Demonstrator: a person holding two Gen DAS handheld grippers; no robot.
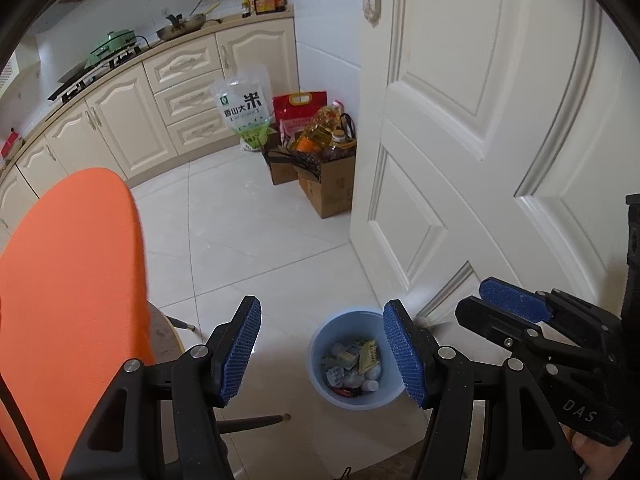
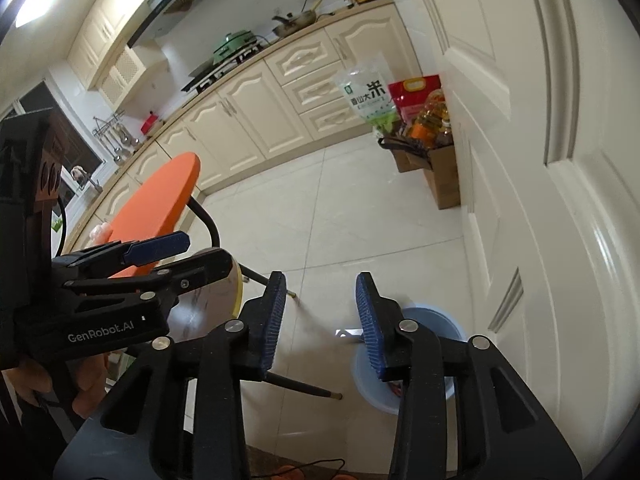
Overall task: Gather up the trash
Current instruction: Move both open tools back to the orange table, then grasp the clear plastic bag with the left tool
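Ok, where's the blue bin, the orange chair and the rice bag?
Blue bin (image 1: 320,344): left wrist view, left rim.
Orange chair (image 1: 72,280): left wrist view, backrest.
Rice bag (image 2: 366,94): right wrist view, printed front.

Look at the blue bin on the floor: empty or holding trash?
Holding trash: the blue bin stands upright, with wrappers and white balls covering its bottom.

Kitchen interior. Pale glossy tiled floor (image 1: 256,236). Cream panelled cabinets (image 1: 120,120) run from 9 to 12 o'clock under a tan surface (image 1: 224,24). White panelled door (image 1: 480,120) at 3 o'clock. Orange chair (image 1: 68,280) at 8 o'clock.
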